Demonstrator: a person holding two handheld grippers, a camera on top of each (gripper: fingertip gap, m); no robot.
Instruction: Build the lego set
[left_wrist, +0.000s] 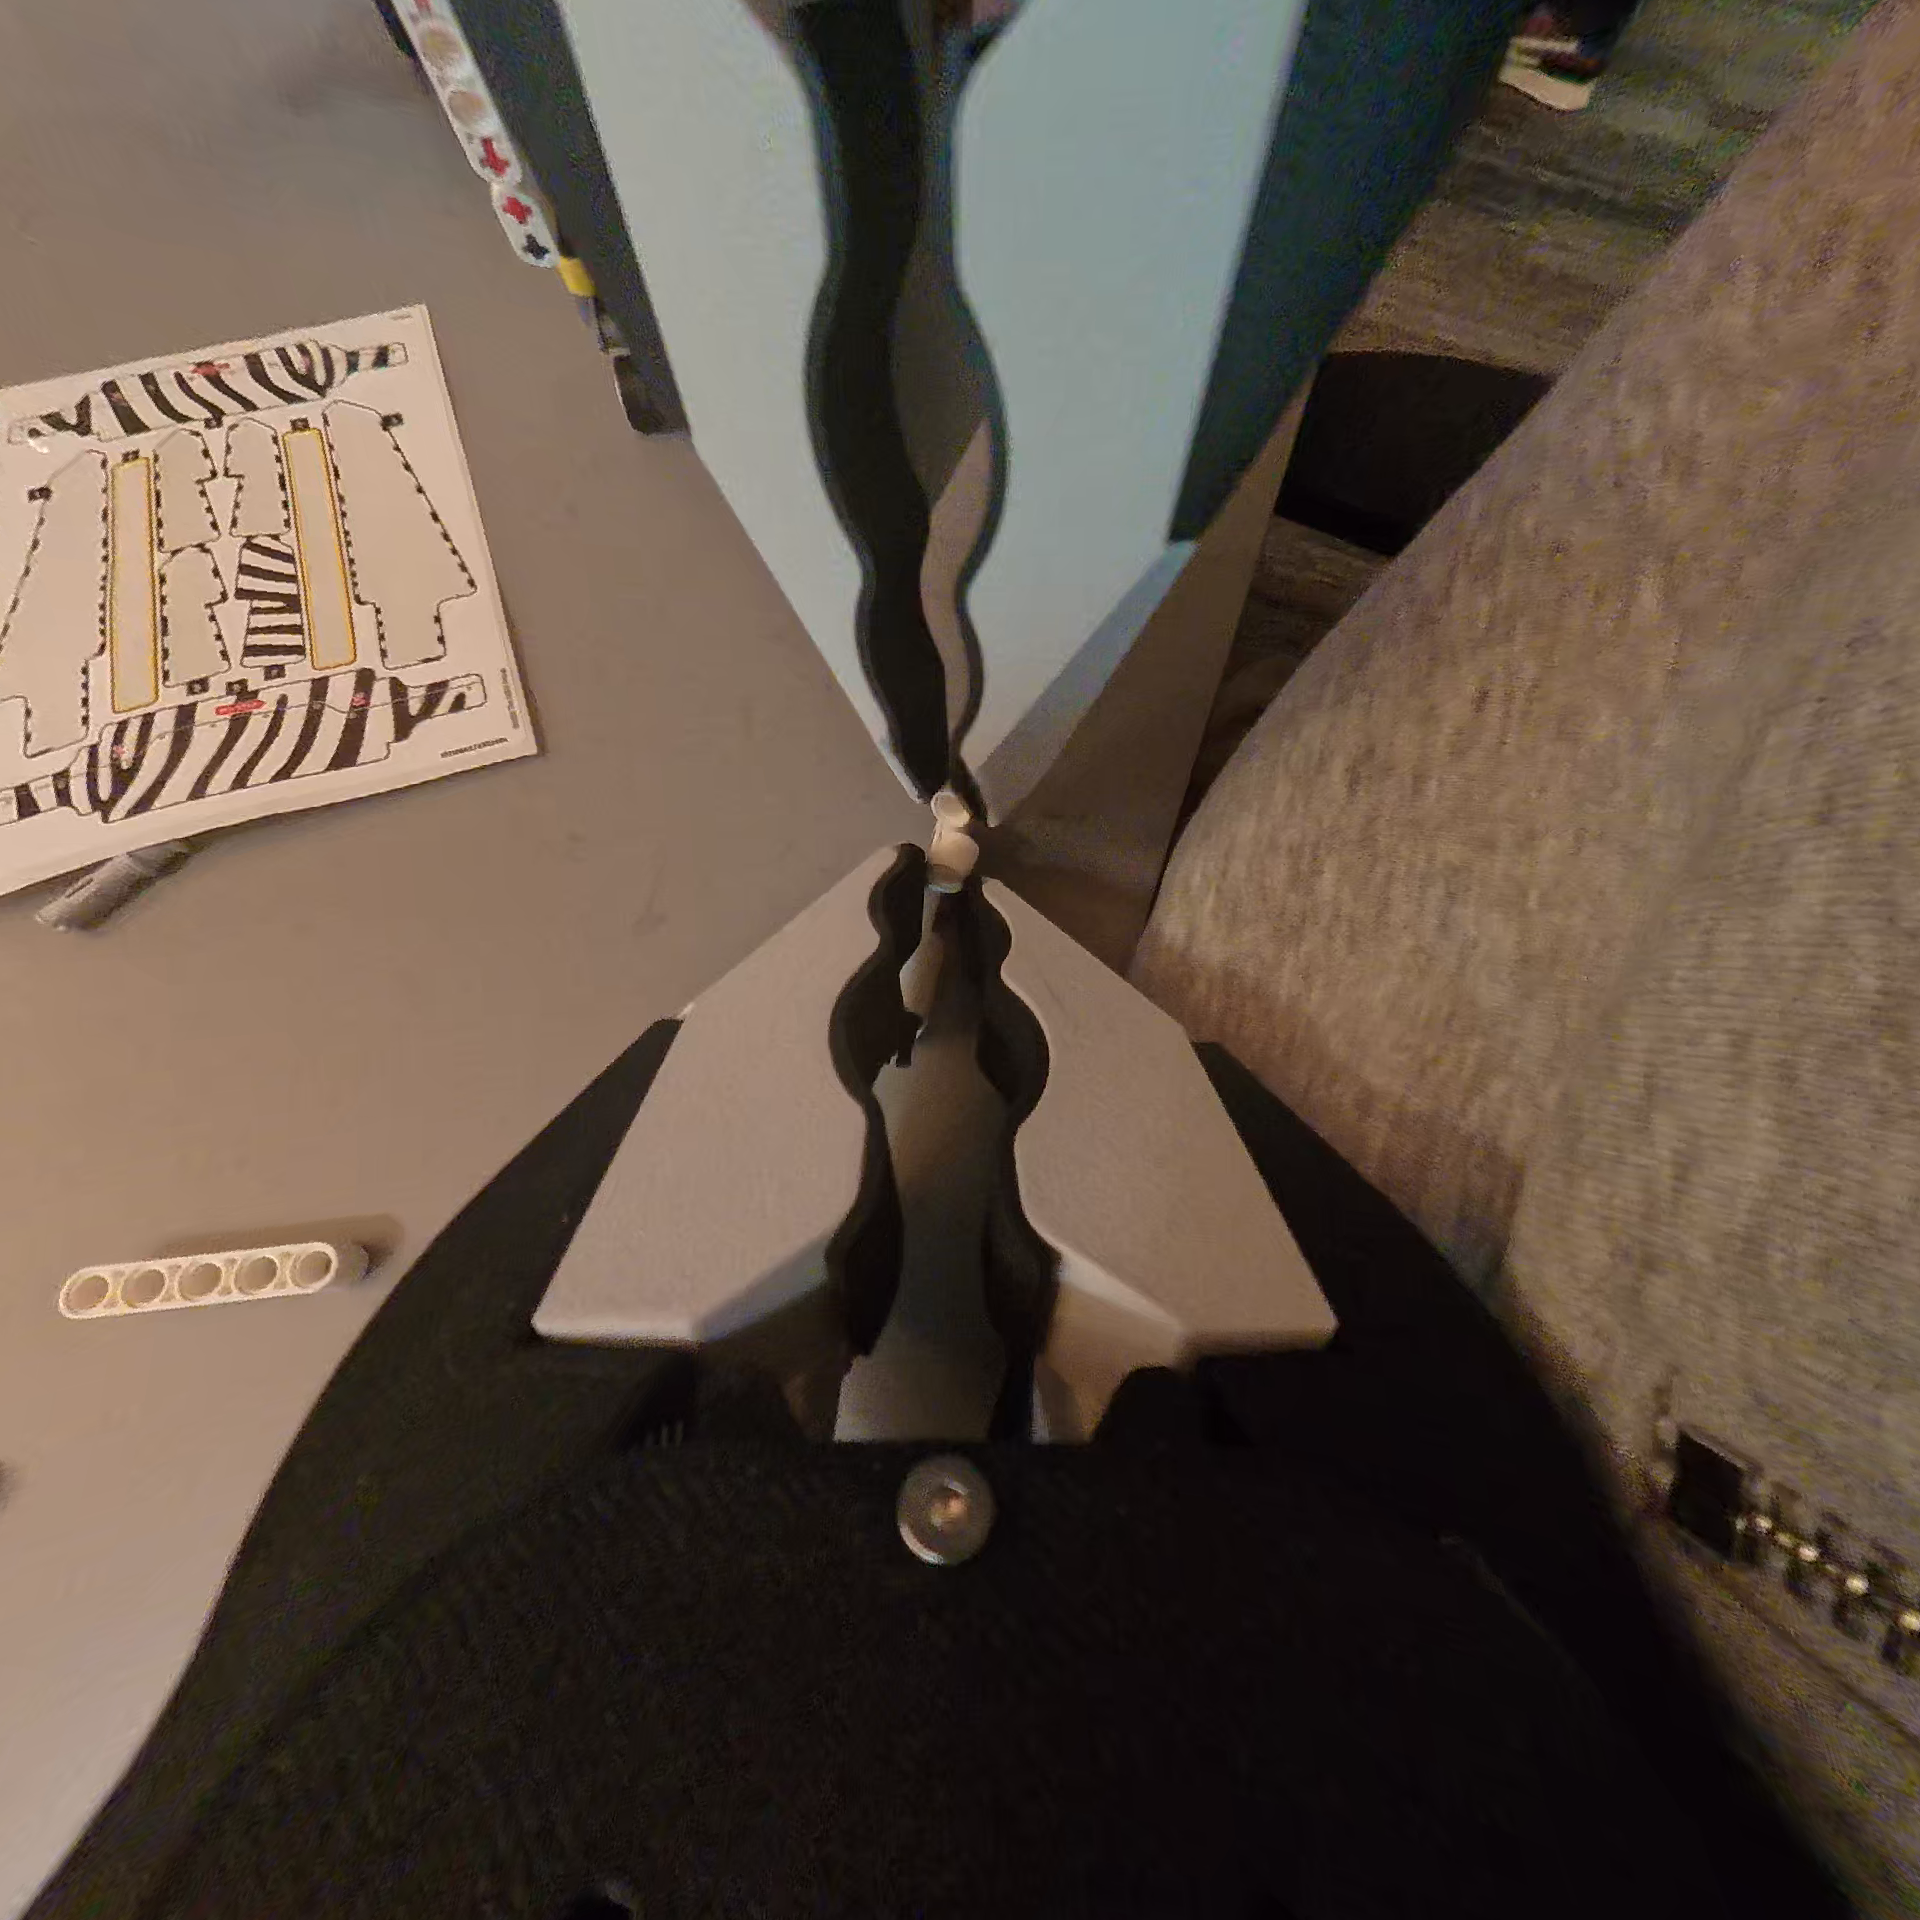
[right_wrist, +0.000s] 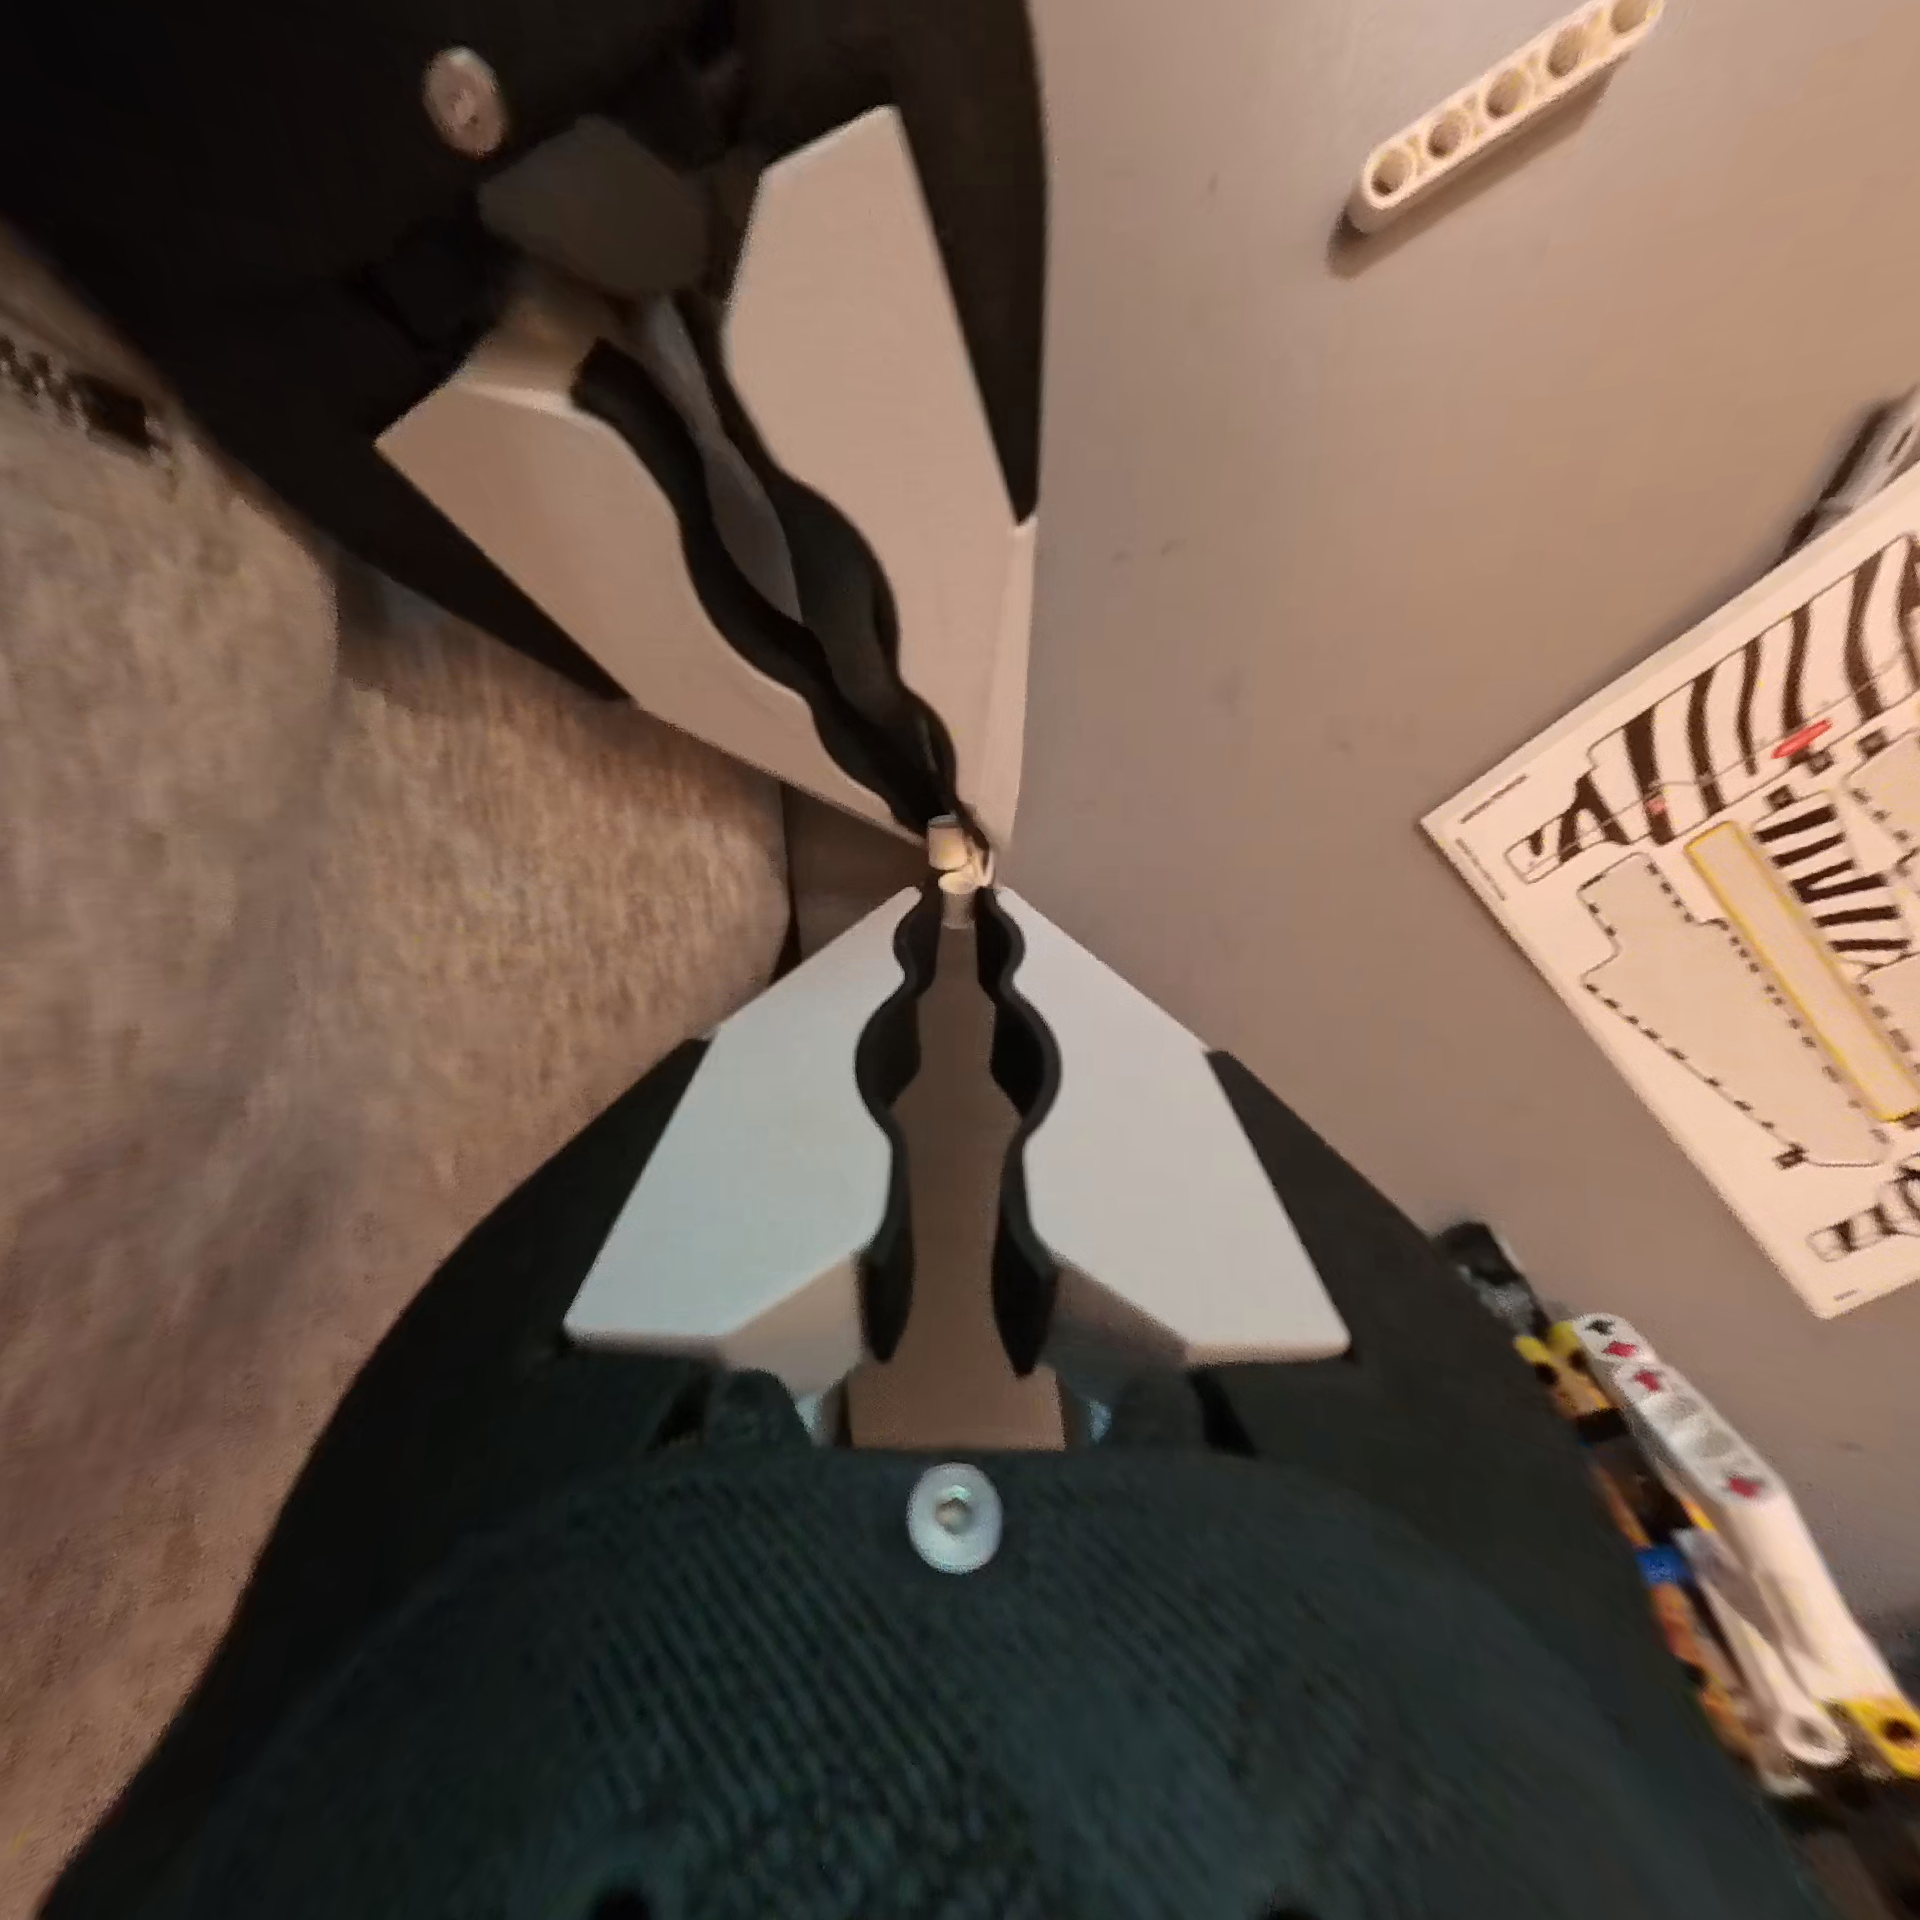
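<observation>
Left wrist view
Left gripper (left_wrist: 948, 883): own fingers rise from 6 o'clock, tips pinched together on a small pale peg (left_wrist: 952, 844) at frame centre.
Right gripper (left_wrist: 940, 774): enters from 12 o'clock, tip to tip with the left; its tips clamp the far end of the same peg.
Peg: short, light grey to white, bridging both sets of tips above the table edge.
Table (left_wrist: 312, 1039): grey surface, fills the left half.
Sticker sheet (left_wrist: 249, 582): white, zebra stripes and dashed grey shapes, flat on the table at 10 o'clock.
White beam (left_wrist: 197, 1280): five holes, lying flat at 8 o'clock, well apart from the sheet.
Partial build (left_wrist: 499, 156): white beam with red and black cross marks and a yellow part, at 11 o'clock, partly behind the right gripper.
Grey fabric (left_wrist: 1558, 935): knit, with a zip, at 3 to 5 o'clock.

Right wrist view
Right gripper (right_wrist: 958, 902): own fingers from 6 o'clock, closed onto the pale peg (right_wrist: 951, 854).
Left gripper (right_wrist: 948, 821): comes in from 11 o'clock, tips closed on the peg's other end.
White beam (right_wrist: 1507, 104): at 1 o'clock on the table (right_wrist: 1299, 520).
Sticker sheet (right_wrist: 1745, 977): at 3 o'clock, cut by the frame edge.
Partial build (right_wrist: 1704, 1558): white, yellow and black parts, at 4 o'clock.
Grey fabric (right_wrist: 312, 883): blurred, at 9 o'clock.
</observation>
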